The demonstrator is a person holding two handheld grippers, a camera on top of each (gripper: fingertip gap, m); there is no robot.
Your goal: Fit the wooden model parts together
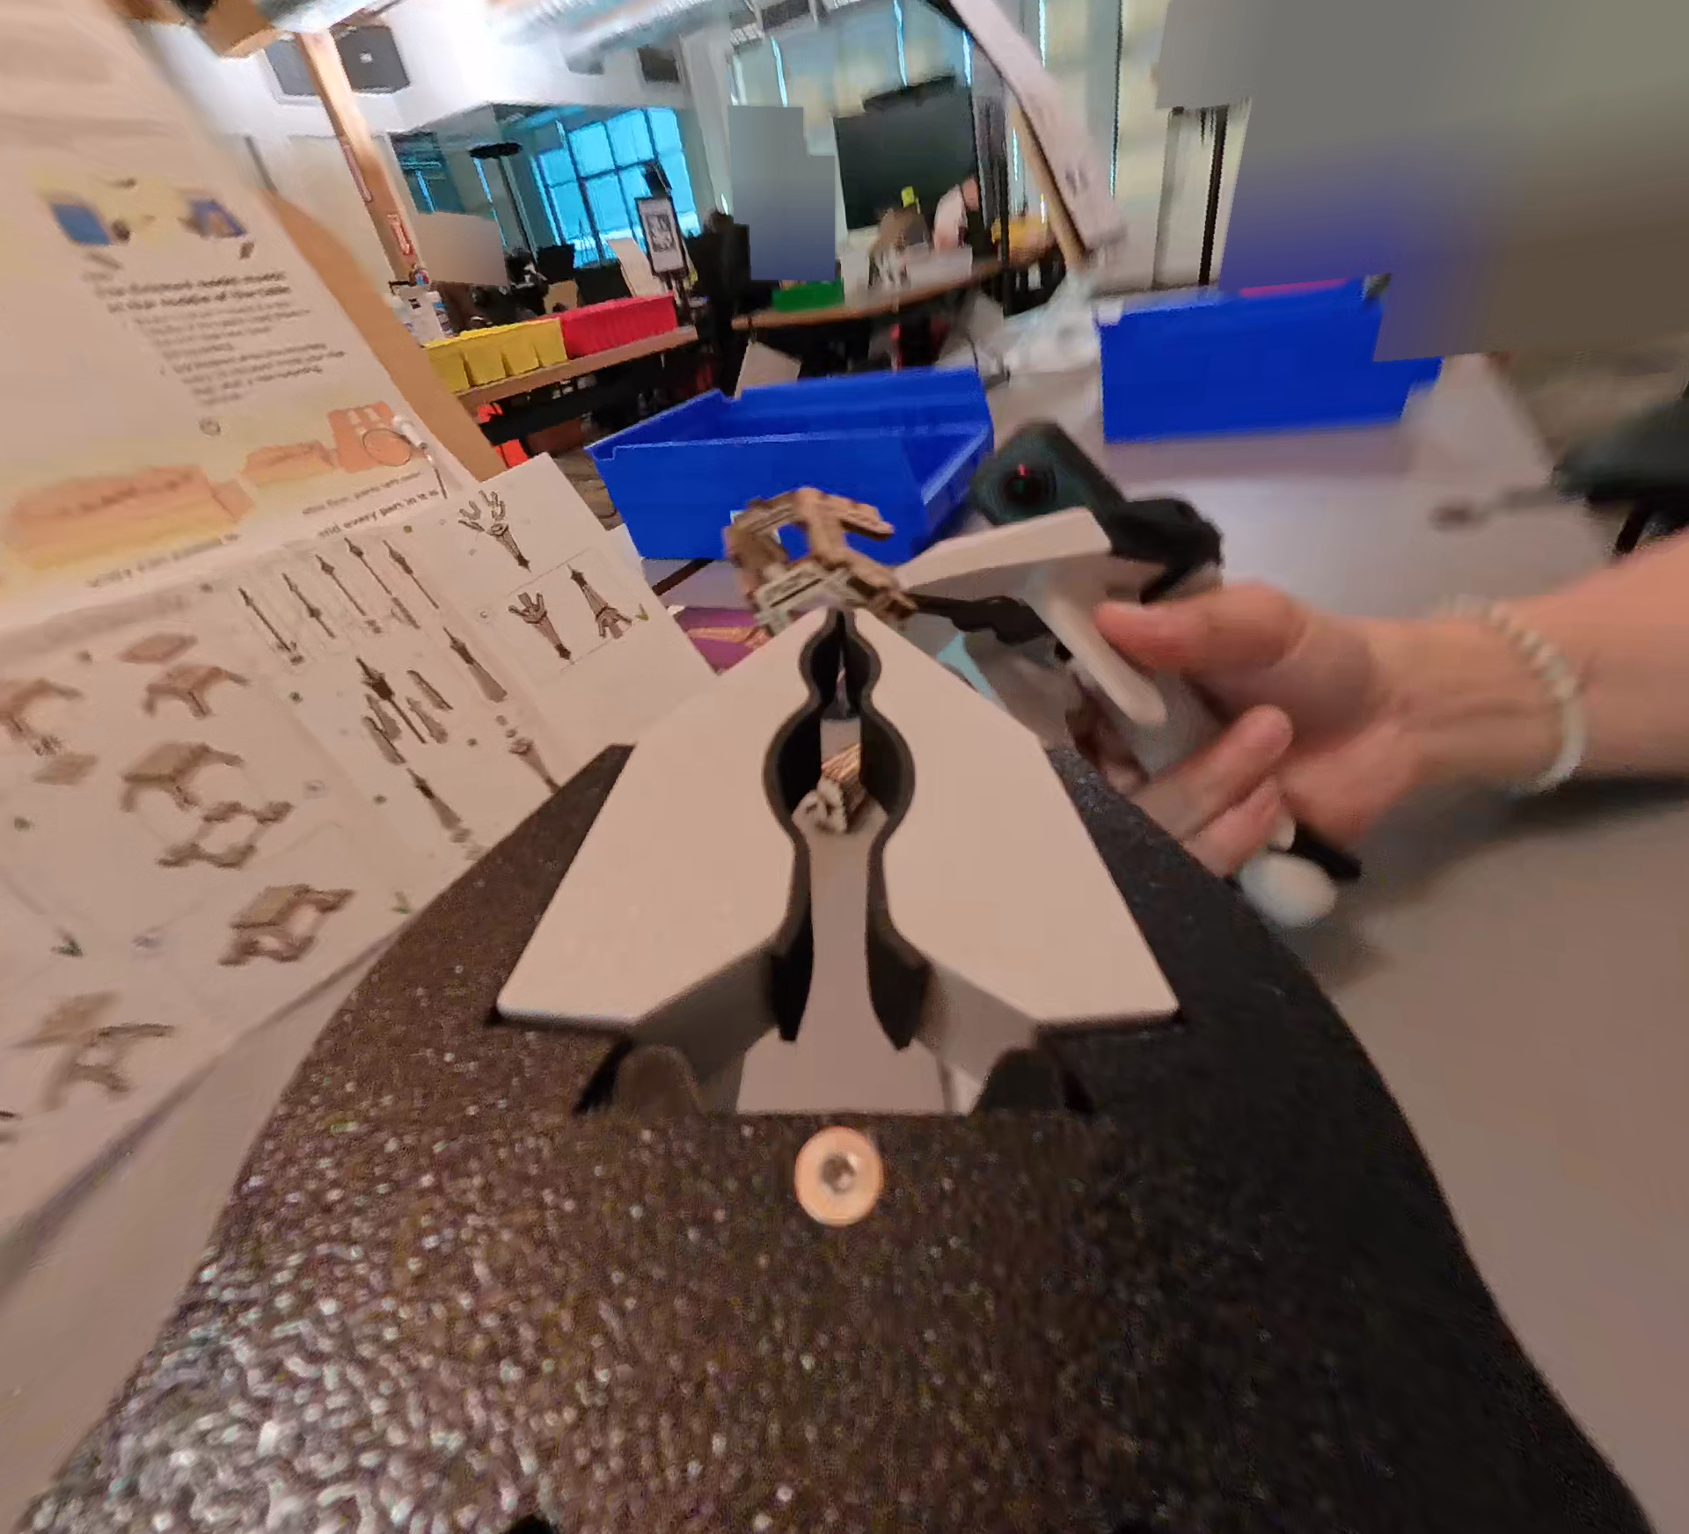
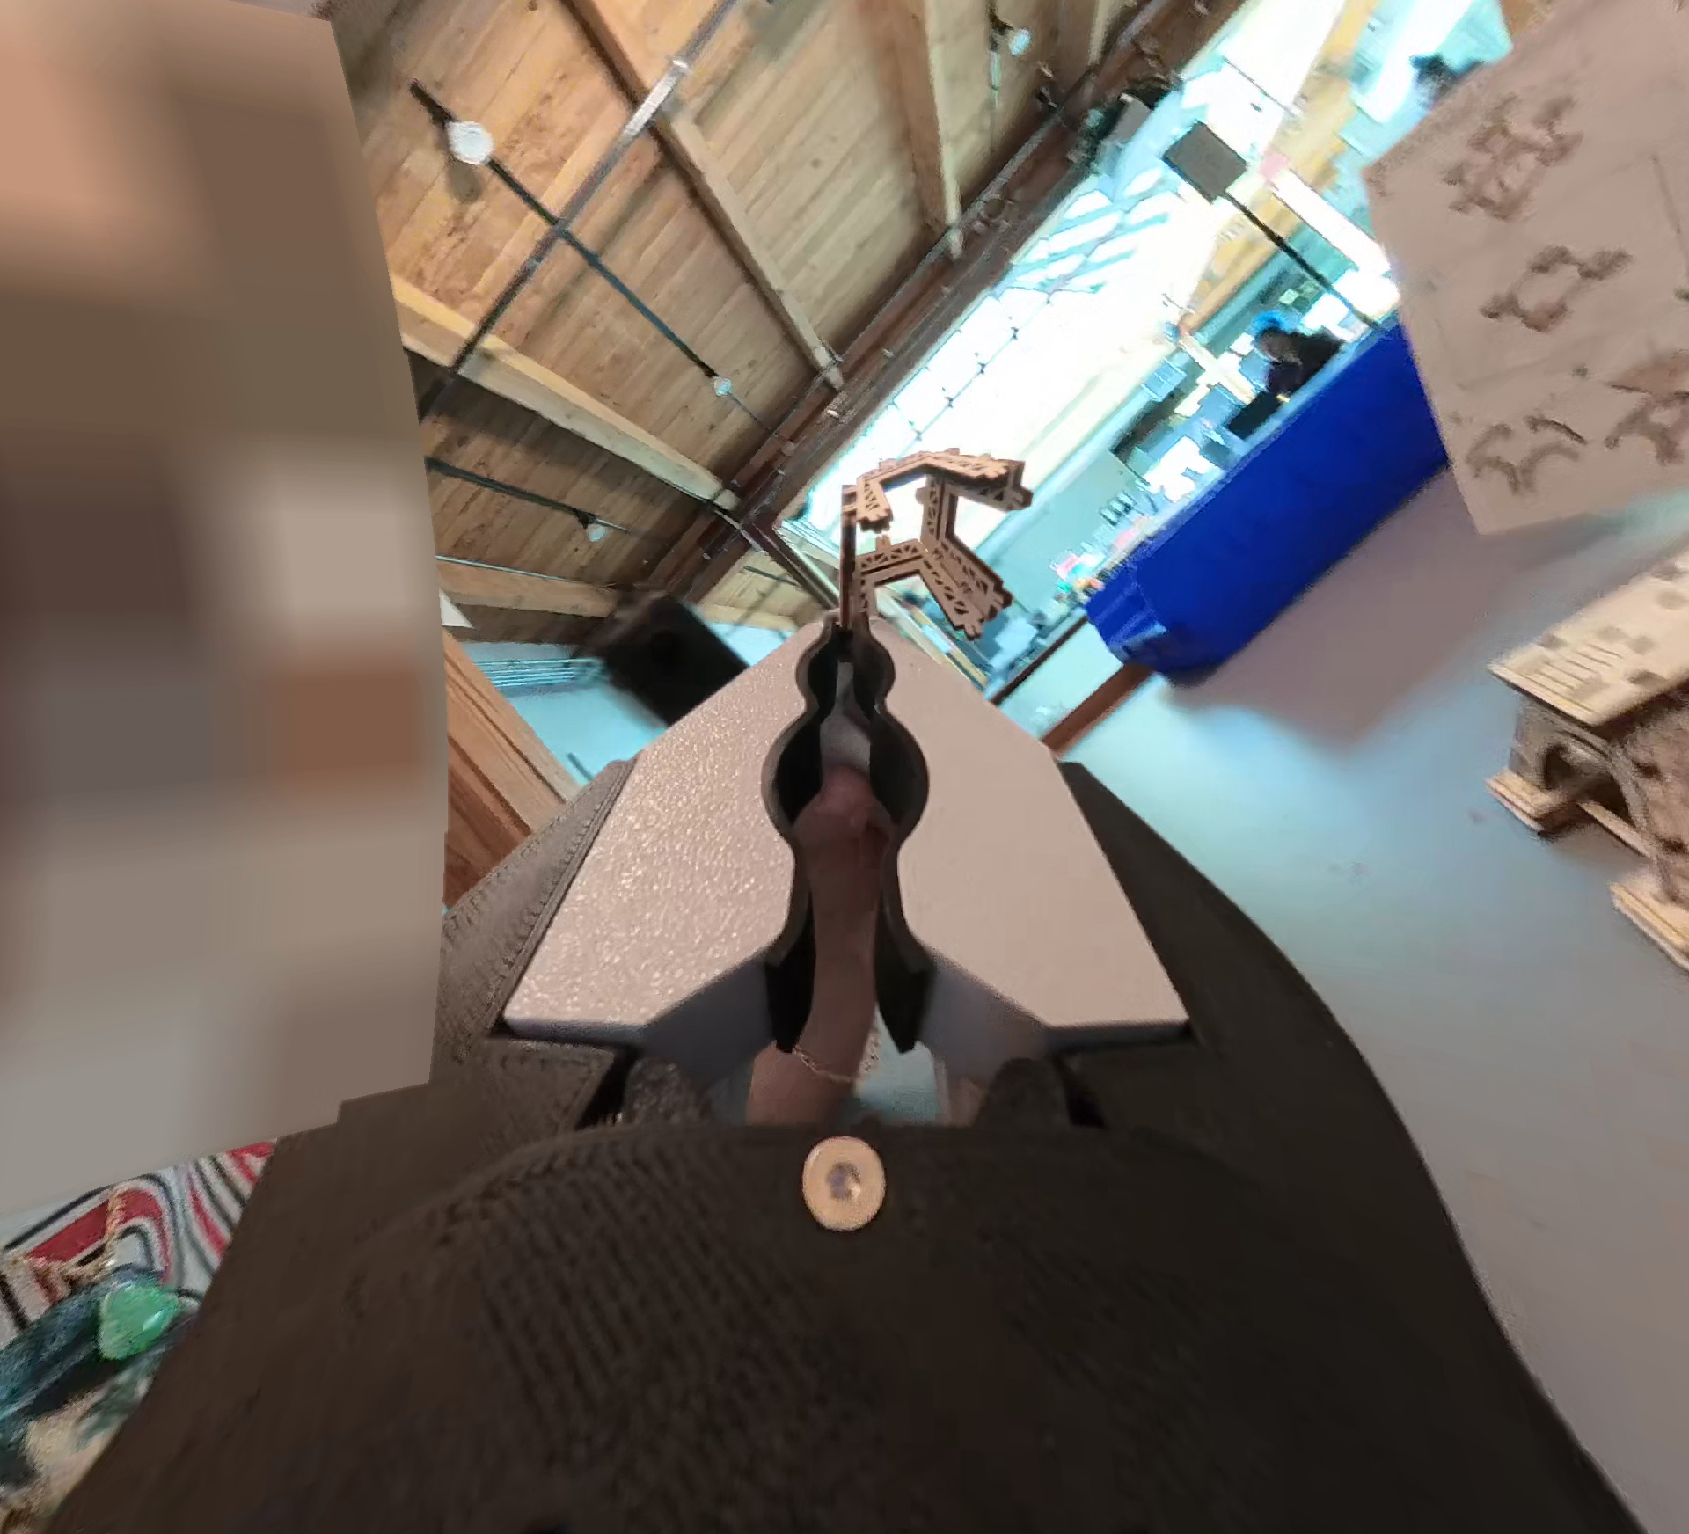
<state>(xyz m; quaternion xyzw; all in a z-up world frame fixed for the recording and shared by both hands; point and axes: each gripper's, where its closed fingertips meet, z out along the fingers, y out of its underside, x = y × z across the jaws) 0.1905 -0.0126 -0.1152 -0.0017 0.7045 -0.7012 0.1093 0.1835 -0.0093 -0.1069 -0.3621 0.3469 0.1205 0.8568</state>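
The wooden model (image 1: 809, 558) is a brown lattice assembly with bent arms, held in the air over the table. My left gripper (image 1: 836, 622) is shut, and its tips meet the underside of the model. My right gripper (image 1: 905, 599) comes in from the right in a person's hand (image 1: 1280, 713) and clamps the model's right end. In the right wrist view my right gripper (image 2: 850, 626) points up toward the ceiling. It is shut on a thin edge-on piece of the model (image 2: 923, 540). A small wooden piece (image 1: 836, 796) shows through the gap between the left fingers.
A printed instruction sheet (image 1: 228, 668) stands propped at the left and also shows in the right wrist view (image 2: 1554, 256). Two blue bins (image 1: 804, 448) (image 1: 1252, 357) sit behind on the grey table (image 1: 1508, 1033). A stack of wooden part sheets (image 2: 1609, 713) lies at the right. My left and right fingertips are right by each other.
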